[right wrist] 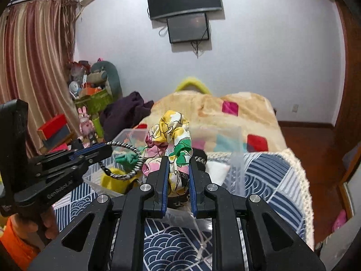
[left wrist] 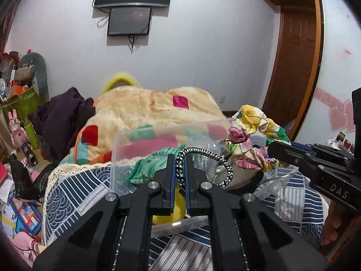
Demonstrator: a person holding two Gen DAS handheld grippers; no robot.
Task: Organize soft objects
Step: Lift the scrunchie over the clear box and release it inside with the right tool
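Note:
My left gripper [left wrist: 180,158] is shut on a black-and-white braided ring [left wrist: 214,158] and holds it over a clear plastic box [left wrist: 158,133] on the bed. My right gripper [right wrist: 178,161] is shut on a floral cloth scrunchie [right wrist: 171,131], held above the same box [right wrist: 237,158]. The scrunchie also shows in the left wrist view [left wrist: 252,133], with the right gripper [left wrist: 277,155] coming in from the right. The ring [right wrist: 126,160] and left gripper [right wrist: 106,150] show at the left of the right wrist view. A green knit piece [left wrist: 149,167] and a yellow soft item [right wrist: 112,178] lie in the box.
The box stands on a blue-and-white patterned cover [right wrist: 270,176]. Behind it lie a cream patchwork blanket [left wrist: 144,108] and a dark purple garment [left wrist: 63,115]. Toys and clutter [left wrist: 20,103] crowd the floor at left. A wooden door [left wrist: 295,63] is at right.

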